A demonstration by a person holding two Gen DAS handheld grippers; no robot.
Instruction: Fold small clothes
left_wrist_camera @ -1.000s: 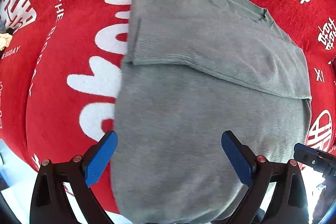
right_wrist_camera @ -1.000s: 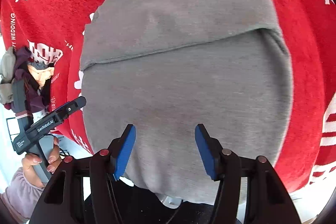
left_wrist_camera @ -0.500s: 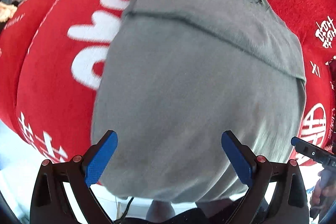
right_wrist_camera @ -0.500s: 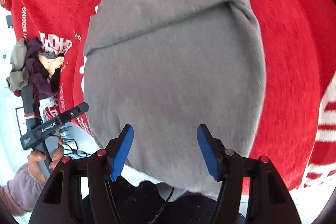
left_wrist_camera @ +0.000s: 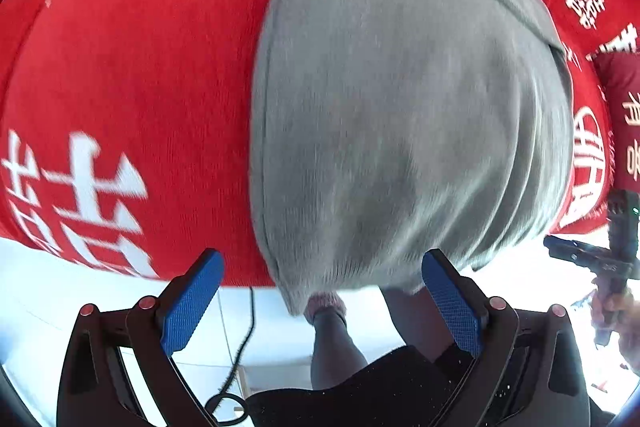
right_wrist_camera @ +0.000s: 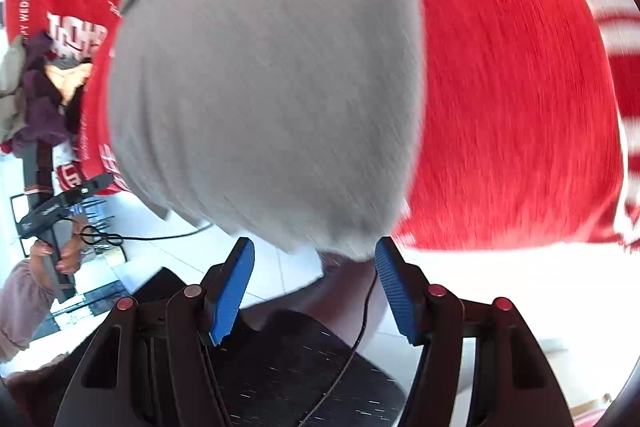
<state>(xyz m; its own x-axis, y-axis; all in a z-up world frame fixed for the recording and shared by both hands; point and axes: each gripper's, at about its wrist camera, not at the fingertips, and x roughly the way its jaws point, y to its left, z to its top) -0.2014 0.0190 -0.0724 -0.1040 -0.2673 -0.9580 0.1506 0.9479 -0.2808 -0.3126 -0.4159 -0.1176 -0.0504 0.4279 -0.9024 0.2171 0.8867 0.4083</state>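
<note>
So the grey sweater [left_wrist_camera: 400, 99] is lying flat on a red cloth [left_wrist_camera: 132, 75] with big white lettering that covers the worktop, and its bottom hem droops over the near edge of that worktop. There's a fold line across the top part of the sweater, up near the neck, which you can just make out at the far end in the left wrist view. The left gripper [left_wrist_camera: 320, 303] is pointing down over the hanging hem, its blue fingers [left_wrist_camera: 192, 303] spread wide and gripping nothing; the hem sits between them in the picture but the pads aren't pressing on it. Same story with the right gripper [right_wrist_camera: 316, 291]: fingers [right_wrist_camera: 234, 291] apart, the sweater's lower edge [right_wrist_camera: 320, 235] hanging right above the gap, nothing pinched, though the right-hand pad looks very close to the cloth's edge. Both views are pretty motion-blurred. Below the worktop edge you can see a white floor [left_wrist_camera: 60, 283], a black cable [left_wrist_camera: 244, 347] and the person's legs. Off to the left in the right wrist view there's a pile of other clothes [right_wrist_camera: 36, 91] on the cloth.
</note>
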